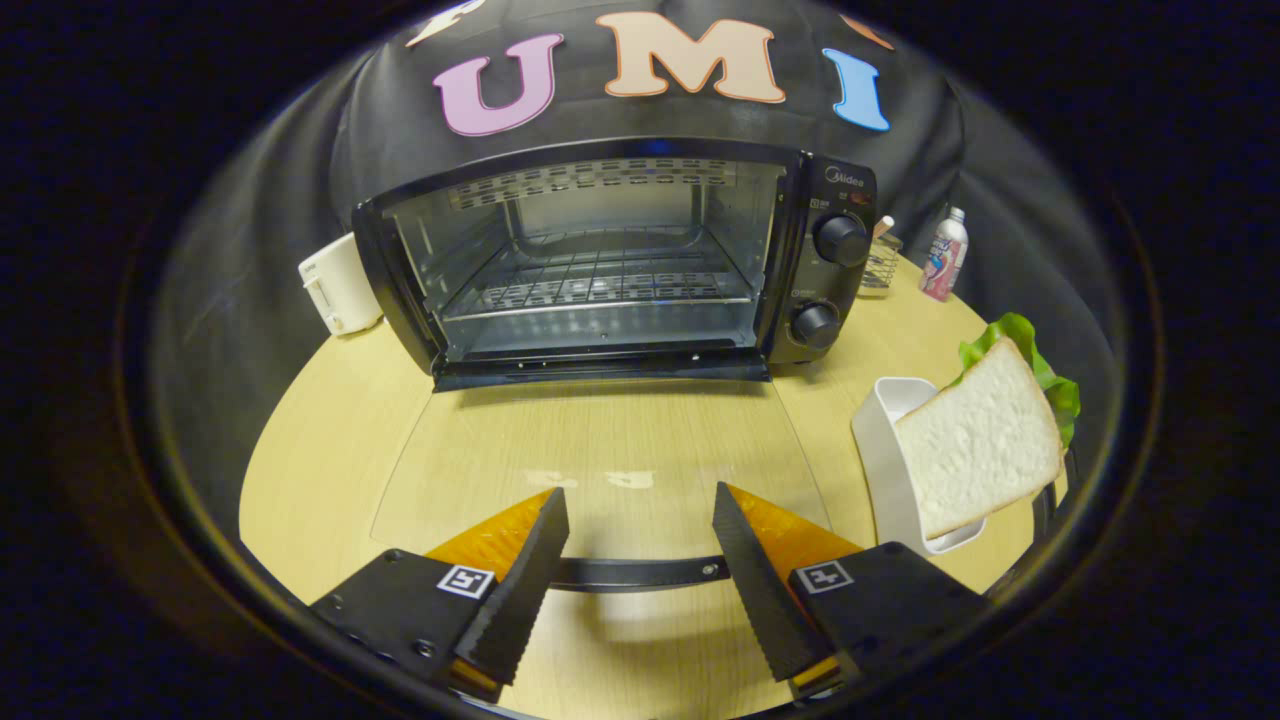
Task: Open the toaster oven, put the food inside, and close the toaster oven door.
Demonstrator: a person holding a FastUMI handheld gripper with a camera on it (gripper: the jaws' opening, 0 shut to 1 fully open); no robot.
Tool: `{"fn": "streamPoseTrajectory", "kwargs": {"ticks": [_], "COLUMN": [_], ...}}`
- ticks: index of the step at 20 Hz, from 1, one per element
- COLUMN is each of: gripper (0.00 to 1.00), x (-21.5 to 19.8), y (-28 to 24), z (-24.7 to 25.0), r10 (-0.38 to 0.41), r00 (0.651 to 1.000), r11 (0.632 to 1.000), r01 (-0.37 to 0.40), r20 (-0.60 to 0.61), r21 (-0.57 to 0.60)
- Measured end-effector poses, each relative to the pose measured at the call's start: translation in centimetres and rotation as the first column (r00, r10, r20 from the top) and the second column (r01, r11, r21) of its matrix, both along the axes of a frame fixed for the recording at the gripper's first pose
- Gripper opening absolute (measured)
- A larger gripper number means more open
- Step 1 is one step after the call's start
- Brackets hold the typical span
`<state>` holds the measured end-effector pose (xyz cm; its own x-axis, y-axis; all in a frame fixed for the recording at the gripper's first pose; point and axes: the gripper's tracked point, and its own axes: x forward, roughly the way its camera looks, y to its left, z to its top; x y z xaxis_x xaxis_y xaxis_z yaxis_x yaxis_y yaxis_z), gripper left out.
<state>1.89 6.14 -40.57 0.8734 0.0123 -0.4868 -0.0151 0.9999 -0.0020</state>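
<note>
With the toaster oven (610,260) door (600,460) flat on the bench (330,430), we see our tongs (640,510) wide open, empty, over its handle (640,572); sandwich (985,440) in white tray (885,440) near right edge.

On my gripper (640,492), whose fingers stand apart with nothing clamped between them, each finger mount carries a square black-and-white coded marker, the left marker (466,580) and the right marker (823,577); they are patterns, not letters. On the toaster oven (600,260) I see a brand word at the top of its control panel (858,285), above the upper knob (842,240). Small print sits by that knob and by the lower knob (817,325), too small for me to make out. The bottle (944,255) beyond the oven has a printed wrap, unreadable to me.
</note>
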Motion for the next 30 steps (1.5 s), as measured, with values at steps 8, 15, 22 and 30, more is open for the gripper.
{"fn": "streamPoseTrajectory", "kwargs": {"ticks": [8, 15, 22, 30], "gripper": [0.91, 0.91, 0.91, 0.86], "x": [-1.9, -3.1, -3.1, -2.2], "y": [-2.2, -12.6, -21.1, -22.2], "z": [5.1, 14.7, 14.7, 9.2], "r10": [0.063, -0.096, -0.187, -0.147], "r00": [0.997, 0.991, 0.977, 0.989], "r11": [0.998, 0.995, 0.972, 0.943], "r01": [-0.063, 0.091, 0.169, 0.146], "r20": [-0.035, 0.097, 0.103, -0.019], "r21": [-0.003, 0.048, 0.163, 0.300]}}
